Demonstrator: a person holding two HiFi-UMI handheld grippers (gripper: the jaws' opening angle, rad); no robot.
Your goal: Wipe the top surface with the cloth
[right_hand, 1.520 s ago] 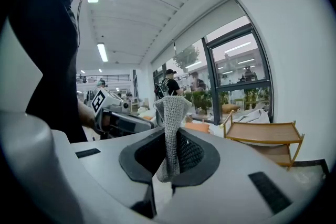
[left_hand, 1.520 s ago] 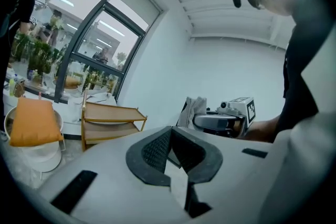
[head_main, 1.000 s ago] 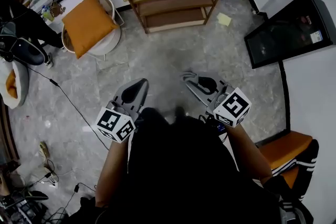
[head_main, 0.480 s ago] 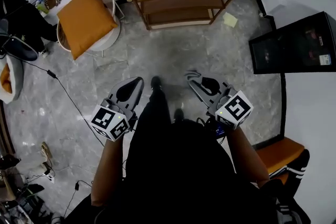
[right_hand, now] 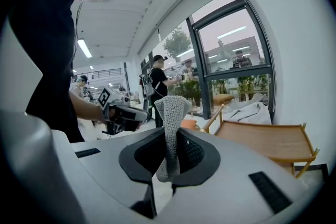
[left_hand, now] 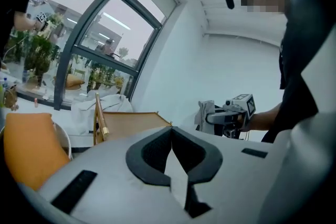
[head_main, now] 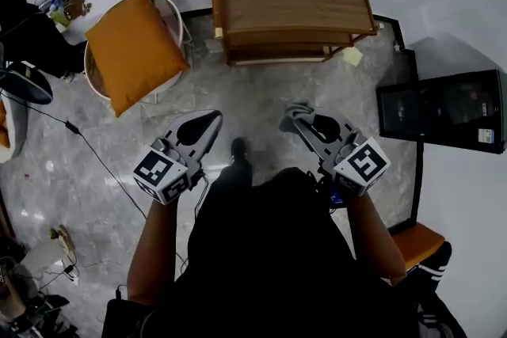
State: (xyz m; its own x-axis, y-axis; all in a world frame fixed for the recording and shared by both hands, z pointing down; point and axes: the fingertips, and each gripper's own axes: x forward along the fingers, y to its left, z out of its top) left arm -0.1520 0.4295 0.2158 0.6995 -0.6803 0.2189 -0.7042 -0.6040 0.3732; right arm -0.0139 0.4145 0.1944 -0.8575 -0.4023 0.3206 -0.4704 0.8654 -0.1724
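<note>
Since half a second ago the wooden shelf (head_main: 293, 0) sits nearer and more squarely ahead, its top board now seen almost from above; both grippers hold the same spots in the head view. Left to right: floor cable (head_main: 87, 146), then orange cushion (head_main: 135, 51) on a white chair (head_main: 176, 12), both well clear of my path. Left gripper (head_main: 211, 118): jaws pressed together, nothing between them. It plays no part in the wiping, so I judge it best kept low and out of the sweep. The top surface is bare, not yet touched, and open floor lies between it and me. Right gripper (head_main: 295, 116): pinching the grey cloth (right_hand: 171, 113), which stands up out of the jaws in a narrow bunch. Judgement: the approach is not finished. To wipe well I need to close in and lay the cloth flat on the board, so that fabric rather than jaw tips meets the wood. Raised end rails may stop a stroke short. Further right: yellow note (head_main: 352, 55) on the floor, black cabinet (head_main: 444, 111) against the wall, neither obstructing.
</note>
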